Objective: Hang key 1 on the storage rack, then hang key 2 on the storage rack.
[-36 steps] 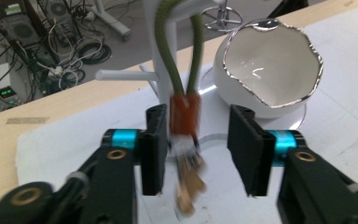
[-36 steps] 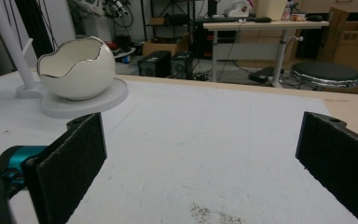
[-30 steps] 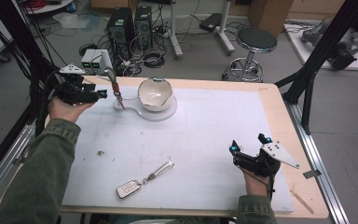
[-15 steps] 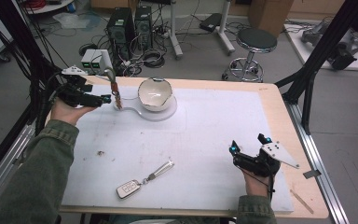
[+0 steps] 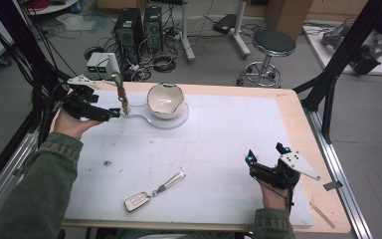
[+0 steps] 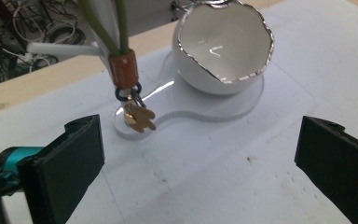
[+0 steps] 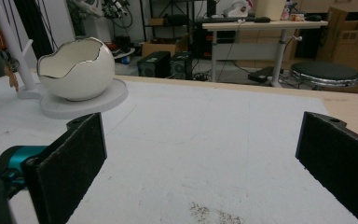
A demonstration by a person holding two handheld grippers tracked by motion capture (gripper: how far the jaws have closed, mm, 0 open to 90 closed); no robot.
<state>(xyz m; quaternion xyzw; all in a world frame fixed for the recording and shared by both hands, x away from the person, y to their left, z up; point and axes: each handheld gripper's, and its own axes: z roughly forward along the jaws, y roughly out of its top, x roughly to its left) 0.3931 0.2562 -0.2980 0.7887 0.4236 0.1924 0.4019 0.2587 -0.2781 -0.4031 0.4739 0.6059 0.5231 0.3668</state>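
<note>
A wooden table (image 5: pixel 298 107) carries a large white mat (image 5: pixel 219 149) that covers most of its top. A person in olive-green sleeves reaches in from the near edge, with one two-jaw gripper in each hand. At the far left of the mat sits a clear flat base (image 5: pixel 171 122), and on its round end rests a white bowl (image 5: pixel 165 99) shaped like a cracked eggshell with a silvery jagged rim, its opening tilted toward the person. From the small end of the same base rises a thin white stand (image 6: pixel 105 28), and from it hangs a keyring (image 6: pixel 126 70) with green cords, an orange-brown sleeve, a dark ring and a small gold charm (image 6: pixel 139 117) that dangles just above the base. The left gripper (image 5: pixel 113 113) hovers just beside that keyring, level with the charm; its jaws have just been opening and now stand spread wide, with nothing between them. The right gripper (image 5: pixel 266 154) rests near the mat's near right corner, well apart from the bowl, its jaws also spread wide and empty. Near the front edge of the mat lies a white car key fob (image 5: pixel 137 201) joined to a silver tag (image 5: pixel 171 181).
</note>
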